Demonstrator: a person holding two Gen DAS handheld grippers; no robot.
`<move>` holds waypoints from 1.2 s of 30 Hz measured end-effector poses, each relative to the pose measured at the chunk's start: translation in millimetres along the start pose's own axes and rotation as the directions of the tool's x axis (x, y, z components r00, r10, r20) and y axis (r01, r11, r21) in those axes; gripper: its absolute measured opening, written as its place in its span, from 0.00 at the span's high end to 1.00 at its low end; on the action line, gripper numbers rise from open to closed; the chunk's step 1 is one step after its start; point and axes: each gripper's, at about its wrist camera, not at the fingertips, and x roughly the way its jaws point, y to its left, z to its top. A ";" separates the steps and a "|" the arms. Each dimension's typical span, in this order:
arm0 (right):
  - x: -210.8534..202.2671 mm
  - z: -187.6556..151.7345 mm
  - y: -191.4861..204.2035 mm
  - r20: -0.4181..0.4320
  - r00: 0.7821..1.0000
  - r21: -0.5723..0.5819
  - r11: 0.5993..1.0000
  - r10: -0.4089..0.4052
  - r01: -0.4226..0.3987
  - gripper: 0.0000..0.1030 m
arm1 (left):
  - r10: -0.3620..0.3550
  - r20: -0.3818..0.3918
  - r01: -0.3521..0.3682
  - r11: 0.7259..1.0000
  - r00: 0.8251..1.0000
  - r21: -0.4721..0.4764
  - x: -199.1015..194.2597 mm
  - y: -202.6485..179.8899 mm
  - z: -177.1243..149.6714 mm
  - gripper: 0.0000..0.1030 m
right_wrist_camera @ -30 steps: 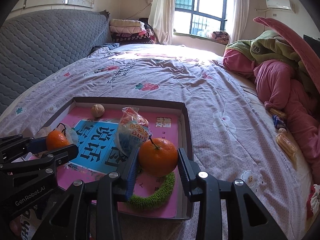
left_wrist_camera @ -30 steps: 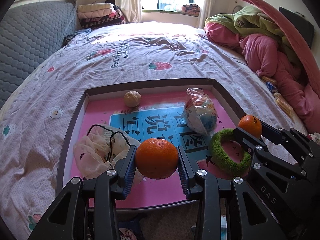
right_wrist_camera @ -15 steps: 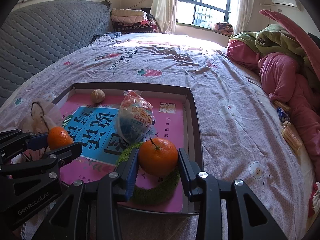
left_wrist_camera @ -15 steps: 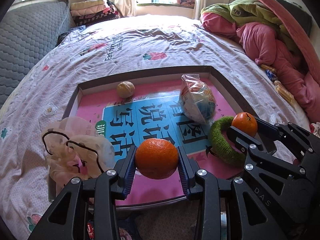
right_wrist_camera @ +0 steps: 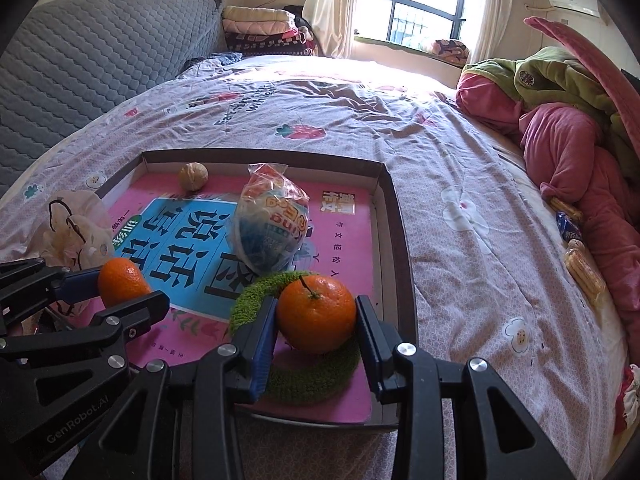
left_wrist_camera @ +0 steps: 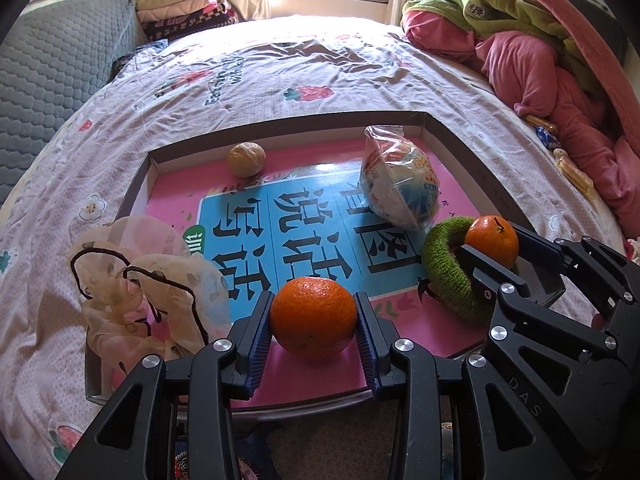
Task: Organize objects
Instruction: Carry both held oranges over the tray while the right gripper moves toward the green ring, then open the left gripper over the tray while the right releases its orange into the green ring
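My left gripper (left_wrist_camera: 314, 322) is shut on an orange (left_wrist_camera: 313, 318), held over the near edge of a shallow cardboard tray (left_wrist_camera: 484, 168) lined with a pink and blue book. My right gripper (right_wrist_camera: 316, 318) is shut on a second orange (right_wrist_camera: 316, 312) with a stalk, above a green knitted ring (right_wrist_camera: 308, 380) in the tray's near right corner. Each gripper shows in the other's view, the right one (left_wrist_camera: 492, 246) and the left one (right_wrist_camera: 120, 284). In the tray lie a walnut (left_wrist_camera: 247, 159) and a bagged snack bowl (left_wrist_camera: 398, 188).
A sheer pale scrunchie with black trim (left_wrist_camera: 144, 292) hangs over the tray's left rim. The tray sits on a bed with a floral sheet (right_wrist_camera: 360, 112). A pink and green bedding heap (right_wrist_camera: 560, 128) lies to the right, snack packets (right_wrist_camera: 580, 264) beside it, a grey headboard (right_wrist_camera: 80, 64) on the left.
Both views have tilted slightly downward, so the tray sits lower and nearer. The scrunchie now hangs further out over the left rim. Both oranges stay gripped.
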 end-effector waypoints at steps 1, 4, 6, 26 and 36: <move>-0.1 -0.1 0.5 0.000 1.000 -0.001 1.000 -0.002 0.002 0.62 | 0.001 -0.001 -0.001 1.000 1.000 0.000 0.3 -0.1 -0.2 0.61; -0.5 -0.1 1.3 0.000 1.000 -0.006 1.000 -0.003 0.003 0.62 | -0.005 -0.009 0.005 1.000 1.000 -0.003 1.9 0.1 -0.2 0.61; -0.5 -0.5 2.6 0.000 1.000 -0.013 1.000 -0.004 0.004 0.62 | -0.004 -0.010 0.004 1.000 1.000 -0.003 2.4 0.0 -0.6 0.61; -0.9 -0.6 -1.4 -0.006 1.000 0.002 1.000 0.015 -0.015 0.58 | -0.027 -0.002 0.027 0.999 1.000 -0.025 -0.7 3.1 -0.5 0.60; -3.1 -1.0 -5.1 -0.007 1.000 0.022 1.000 0.012 -0.012 0.48 | -0.032 0.034 0.034 0.999 0.999 -0.040 -10.1 6.4 0.8 0.53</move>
